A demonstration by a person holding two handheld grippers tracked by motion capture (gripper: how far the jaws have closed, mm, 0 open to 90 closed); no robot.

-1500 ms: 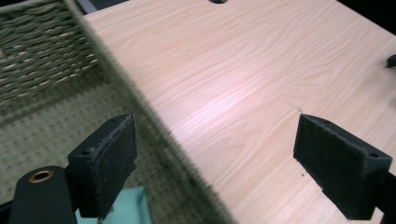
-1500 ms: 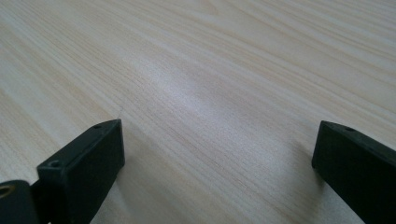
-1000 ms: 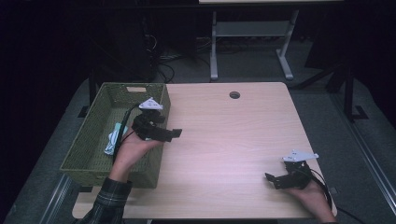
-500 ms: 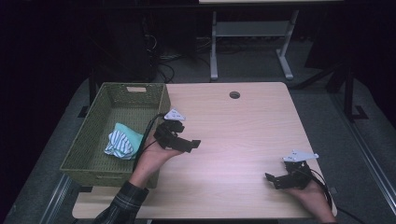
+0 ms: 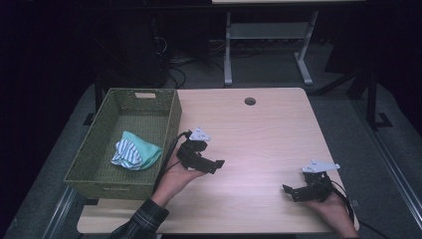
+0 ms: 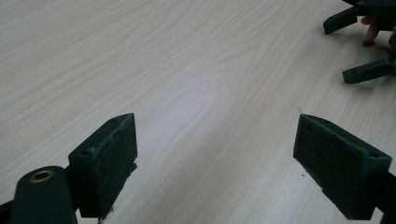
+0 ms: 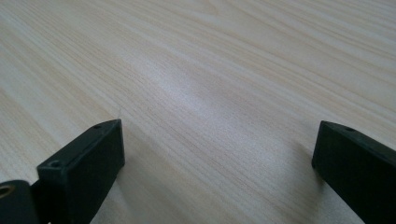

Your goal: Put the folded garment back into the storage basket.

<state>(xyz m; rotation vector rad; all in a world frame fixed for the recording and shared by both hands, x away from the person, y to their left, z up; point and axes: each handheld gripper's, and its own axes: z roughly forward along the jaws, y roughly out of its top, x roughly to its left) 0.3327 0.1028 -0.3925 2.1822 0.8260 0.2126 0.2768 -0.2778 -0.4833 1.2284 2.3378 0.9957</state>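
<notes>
Striped cloth (image 5: 134,153) now in basket (image 5: 149,94); left hand-held gripper (image 5: 215,165) back over table (image 5: 259,134), jaws apart.

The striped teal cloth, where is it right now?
In the high view, the striped teal cloth lies inside the green woven basket at the table's left, just left of the left gripper.

No text, label or number can be read anywhere (basket (image 5: 149,119) included)
</notes>
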